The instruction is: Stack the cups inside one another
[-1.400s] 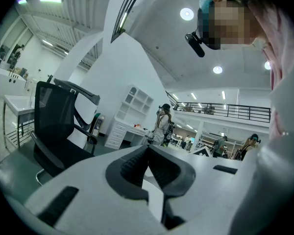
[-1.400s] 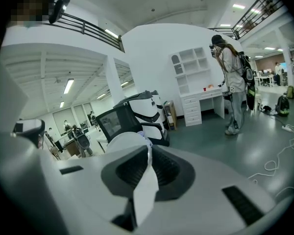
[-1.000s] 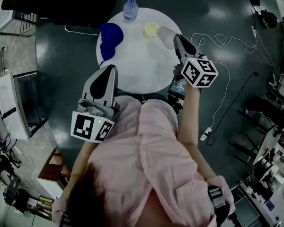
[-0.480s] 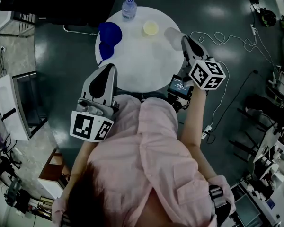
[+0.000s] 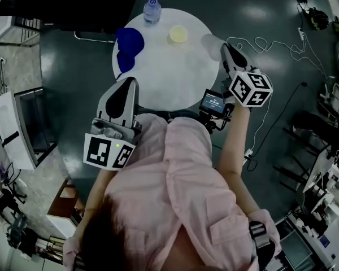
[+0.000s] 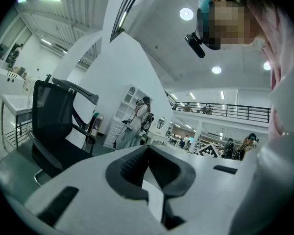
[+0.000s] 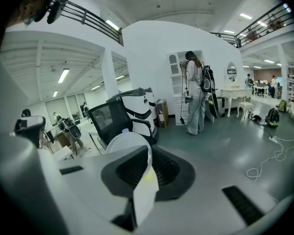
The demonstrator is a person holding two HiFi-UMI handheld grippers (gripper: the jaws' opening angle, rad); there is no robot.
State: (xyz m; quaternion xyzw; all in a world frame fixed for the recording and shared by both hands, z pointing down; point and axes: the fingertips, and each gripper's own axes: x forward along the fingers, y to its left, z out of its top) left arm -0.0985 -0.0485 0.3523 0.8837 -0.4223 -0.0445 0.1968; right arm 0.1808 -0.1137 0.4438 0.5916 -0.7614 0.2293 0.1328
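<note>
Nearest, the left gripper (image 5: 128, 84) waits by the near edge of the round table (image 5: 164, 78), its jaws pressed together on nothing. Further out, the right gripper (image 5: 226, 48) is pinched on the thin wall of a pale cup (image 5: 210, 40), held at the table's right rim; I cannot tell whether the cup hangs upright. To do this step well, I judge the cup should be levelled, centred over the yellow cup (image 5: 178, 34) just beyond, lowered straight, and released only once seated, since so thin a wall grip could let it swing. Farther left stand the blue cups (image 5: 130, 38), and behind them a bottle (image 5: 152, 9).
</note>
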